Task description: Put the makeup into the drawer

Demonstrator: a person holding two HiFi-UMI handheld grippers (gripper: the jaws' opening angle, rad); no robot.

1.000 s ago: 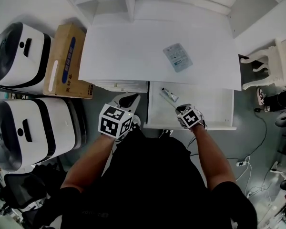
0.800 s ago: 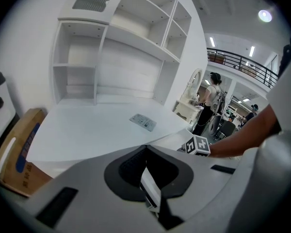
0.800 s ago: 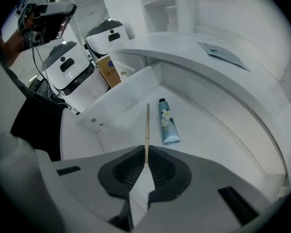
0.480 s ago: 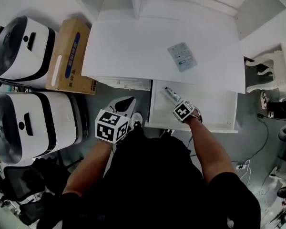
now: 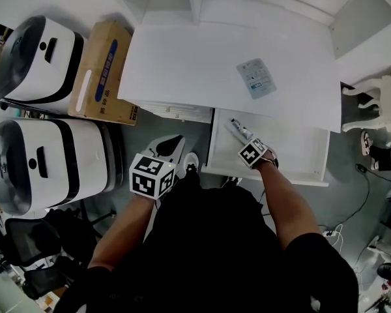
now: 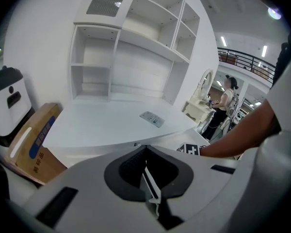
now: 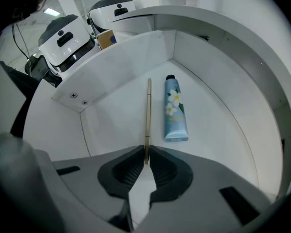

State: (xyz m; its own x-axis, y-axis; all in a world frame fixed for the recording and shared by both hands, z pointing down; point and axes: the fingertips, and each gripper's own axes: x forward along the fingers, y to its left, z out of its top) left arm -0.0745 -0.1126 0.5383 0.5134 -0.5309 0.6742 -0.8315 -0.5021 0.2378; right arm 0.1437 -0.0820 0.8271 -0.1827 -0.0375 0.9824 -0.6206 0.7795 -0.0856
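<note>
The white drawer (image 5: 300,150) (image 7: 111,110) stands pulled out under the desk. A light-blue makeup tube (image 7: 175,111) (image 5: 240,130) with a black cap lies flat inside it. My right gripper (image 7: 145,153) (image 5: 250,147) hangs over the drawer, pointing steeply down, shut on a thin olive makeup stick (image 7: 148,115). The stick runs just left of the tube; whether its far end touches the drawer floor I cannot tell. My left gripper (image 6: 145,154) (image 5: 172,142) is shut and holds nothing, left of the drawer below the desk edge. A grey-blue packet (image 5: 255,77) (image 6: 151,118) lies on the desktop.
A white desk (image 5: 195,64) with shelves (image 6: 131,57) behind it. Left of it stand a cardboard box (image 5: 101,70) and two white-and-black machines (image 5: 36,60) (image 5: 45,162). A white stool (image 5: 378,96) and cables (image 5: 362,194) are at the right.
My right gripper has sunk lower into the drawer with the stick, close beside the tube. The left gripper has shifted only a little.
</note>
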